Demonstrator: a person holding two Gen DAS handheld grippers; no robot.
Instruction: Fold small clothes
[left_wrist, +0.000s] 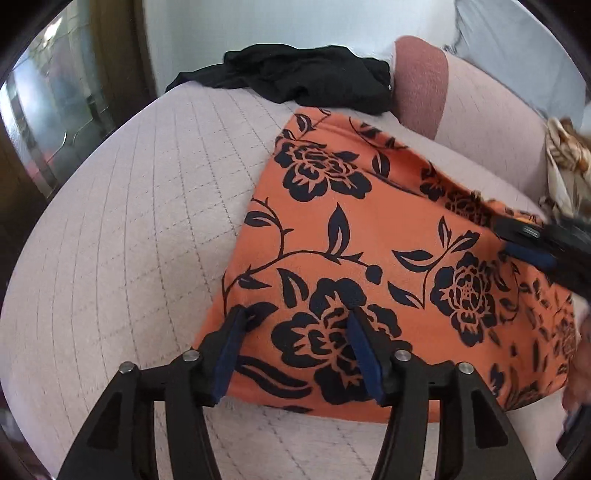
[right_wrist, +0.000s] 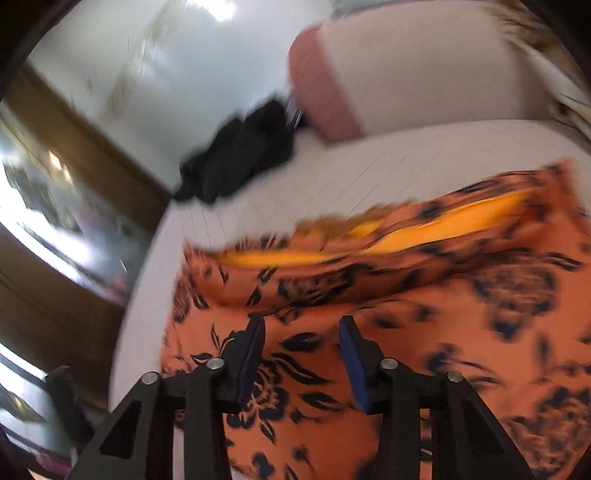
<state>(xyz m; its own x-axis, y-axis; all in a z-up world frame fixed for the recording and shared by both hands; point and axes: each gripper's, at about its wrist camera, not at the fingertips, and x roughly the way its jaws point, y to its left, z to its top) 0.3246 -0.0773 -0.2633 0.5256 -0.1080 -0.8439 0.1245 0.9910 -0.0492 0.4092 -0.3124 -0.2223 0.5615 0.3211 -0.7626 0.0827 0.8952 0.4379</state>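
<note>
While orange floral garment lies on bed, left gripper and right gripper gape, gripping nothing.

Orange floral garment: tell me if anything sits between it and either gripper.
Nothing visible does. The left gripper and the right gripper both hang open right over the orange floral garment; the black clothing lies apart, farther back.

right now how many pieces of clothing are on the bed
2 for sure: the orange floral garment spread in the middle under both grippers, and the black garment bunched at the far edge by the pink pillow. Patterned fabric at the right edge may be a third.
</note>
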